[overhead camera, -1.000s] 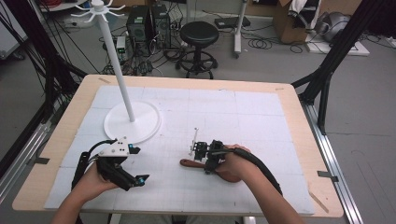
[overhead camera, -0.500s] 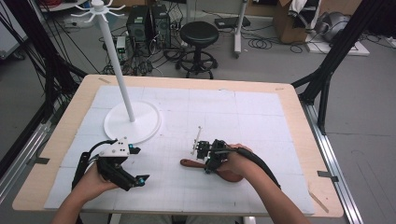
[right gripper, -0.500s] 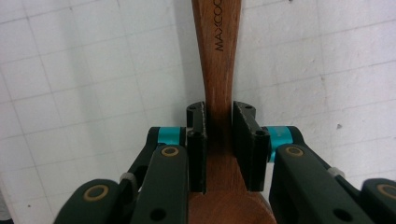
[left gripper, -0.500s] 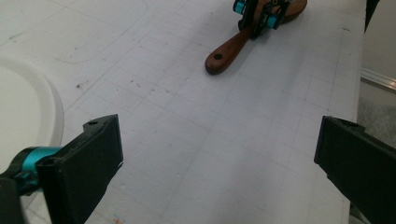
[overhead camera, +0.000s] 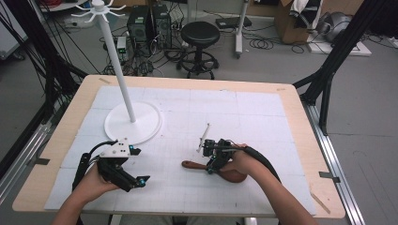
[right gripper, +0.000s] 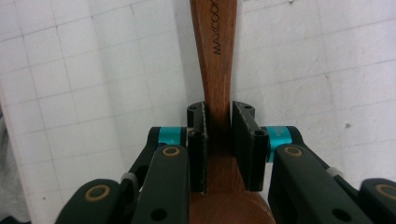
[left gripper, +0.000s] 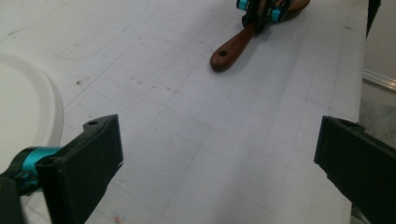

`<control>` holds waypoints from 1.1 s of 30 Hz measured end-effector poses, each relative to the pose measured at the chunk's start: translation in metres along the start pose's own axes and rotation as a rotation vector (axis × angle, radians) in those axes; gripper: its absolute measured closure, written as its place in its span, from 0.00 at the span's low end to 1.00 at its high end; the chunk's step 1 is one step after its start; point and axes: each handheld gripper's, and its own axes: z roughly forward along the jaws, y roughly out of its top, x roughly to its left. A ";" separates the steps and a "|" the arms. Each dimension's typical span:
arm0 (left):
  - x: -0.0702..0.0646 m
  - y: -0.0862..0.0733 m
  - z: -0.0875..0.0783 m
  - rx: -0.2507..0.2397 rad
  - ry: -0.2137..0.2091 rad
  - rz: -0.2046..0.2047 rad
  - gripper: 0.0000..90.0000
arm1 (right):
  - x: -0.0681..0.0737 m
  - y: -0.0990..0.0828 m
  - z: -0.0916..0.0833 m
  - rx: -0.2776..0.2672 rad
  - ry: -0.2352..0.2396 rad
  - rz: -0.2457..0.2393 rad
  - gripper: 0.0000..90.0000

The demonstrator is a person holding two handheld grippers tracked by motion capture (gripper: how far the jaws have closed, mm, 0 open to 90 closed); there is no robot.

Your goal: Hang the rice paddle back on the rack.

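Note:
A dark wooden spoon [overhead camera: 193, 165] lies on the white gridded mat at the near right, handle pointing left, bowl under the person's right hand. My right gripper [overhead camera: 210, 168] is shut on its handle just ahead of the bowl. In the right gripper view the two pads [right gripper: 243, 140] press on both sides of the spoon handle [right gripper: 214, 51]. My left gripper [overhead camera: 139, 183] rests low at the near left, open, with nothing between its jaws. The left gripper view shows the left gripper [left gripper: 219, 168] spread wide over bare mat, with the spoon [left gripper: 231, 49] and the right gripper [left gripper: 260, 11] farther off.
A white hook stand with a round base [overhead camera: 133, 123] and a tall pole [overhead camera: 116, 61] stands at the left middle of the table; its base edge [left gripper: 28, 102] shows beside the left jaw. The wooden table rim [overhead camera: 300, 122] frames the mat. A stool [overhead camera: 200, 33] stands behind the table.

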 end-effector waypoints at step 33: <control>-0.001 0.000 0.003 0.008 -0.004 0.005 0.02 | 0.003 -0.026 -0.027 -0.262 0.015 0.046 0.87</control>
